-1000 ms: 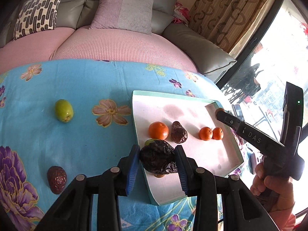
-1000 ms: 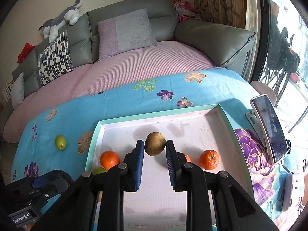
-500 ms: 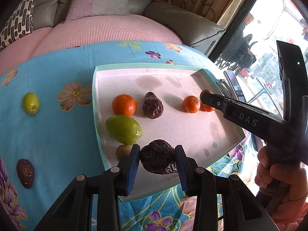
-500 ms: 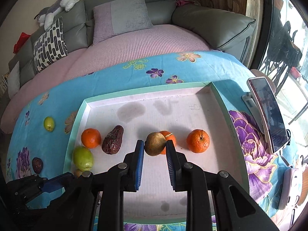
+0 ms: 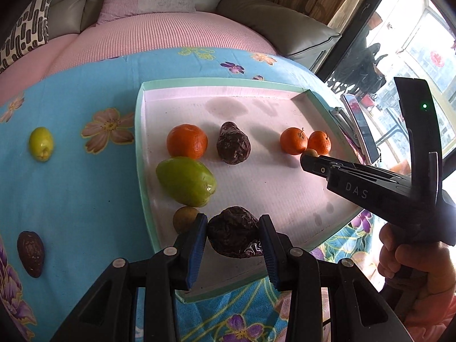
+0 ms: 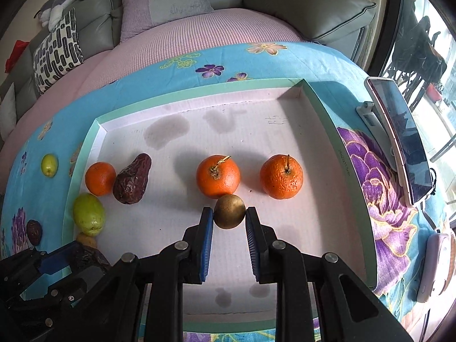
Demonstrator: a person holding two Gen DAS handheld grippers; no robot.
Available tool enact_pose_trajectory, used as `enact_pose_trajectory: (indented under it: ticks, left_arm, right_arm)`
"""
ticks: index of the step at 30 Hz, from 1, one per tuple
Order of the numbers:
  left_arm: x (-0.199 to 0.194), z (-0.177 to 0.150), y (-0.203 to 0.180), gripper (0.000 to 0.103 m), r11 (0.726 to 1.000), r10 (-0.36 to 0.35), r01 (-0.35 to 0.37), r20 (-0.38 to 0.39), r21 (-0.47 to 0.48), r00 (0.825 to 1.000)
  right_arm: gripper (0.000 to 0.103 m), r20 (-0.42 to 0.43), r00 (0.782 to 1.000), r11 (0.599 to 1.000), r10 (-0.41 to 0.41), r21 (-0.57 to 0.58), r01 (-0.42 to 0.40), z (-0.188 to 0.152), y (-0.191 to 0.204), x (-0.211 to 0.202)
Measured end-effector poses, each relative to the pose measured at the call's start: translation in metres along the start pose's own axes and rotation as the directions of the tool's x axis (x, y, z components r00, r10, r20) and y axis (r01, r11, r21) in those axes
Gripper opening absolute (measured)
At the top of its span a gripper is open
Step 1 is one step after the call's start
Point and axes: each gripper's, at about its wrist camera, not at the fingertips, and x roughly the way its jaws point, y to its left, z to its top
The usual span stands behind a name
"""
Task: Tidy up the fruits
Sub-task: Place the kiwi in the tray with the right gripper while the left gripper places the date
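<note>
Gripping fruit, both grippers (image 5: 232, 235) (image 6: 229, 221) over tray (image 6: 327, 119) (centre bare).

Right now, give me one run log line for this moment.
left gripper: holding dark wrinkled fruit | right gripper: holding brown round fruit | both over tray

I count three oranges (image 6: 218, 176), three dark wrinkled fruits (image 6: 132, 178), two small brown fruits (image 6: 229, 211), two green fruits (image 6: 88, 213), and one tray (image 6: 327, 114).
</note>
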Motion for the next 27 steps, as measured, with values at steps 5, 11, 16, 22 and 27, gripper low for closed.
enact_pose_trajectory:
  ticks: [5,11,16,22,27]
  left_arm:
    - [0.004,0.0,-0.003,0.04,1.0,-0.002,0.002,-0.014,0.013,1.0]
    - [0.011,-0.001,-0.001,0.04,1.0,0.005,-0.004,-0.035,0.004,0.999]
    - [0.011,-0.001,0.0,0.04,1.0,0.002,-0.002,-0.04,-0.003,0.999]
    - [0.009,-0.001,-0.002,0.042,1.0,-0.017,0.016,-0.052,-0.007,0.999]
    - [0.002,0.0,-0.003,0.056,1.0,-0.031,0.03,-0.04,-0.008,0.999]
  right_arm:
    - [0.024,-0.009,1.0,1.0,0.0,0.003,0.0,0.0,0.0,0.004]
    - [0.024,-0.011,1.0,1.0,0.002,0.005,-0.002,0.0,0.0,0.006]
    - [0.025,-0.014,1.0,1.0,-0.002,0.008,0.002,0.0,0.0,0.007]
    - [0.036,-0.021,1.0,1.0,-0.02,0.023,0.021,0.001,-0.003,0.009]
    - [0.055,0.0,1.0,0.999,-0.028,0.034,0.028,0.003,-0.004,0.003]
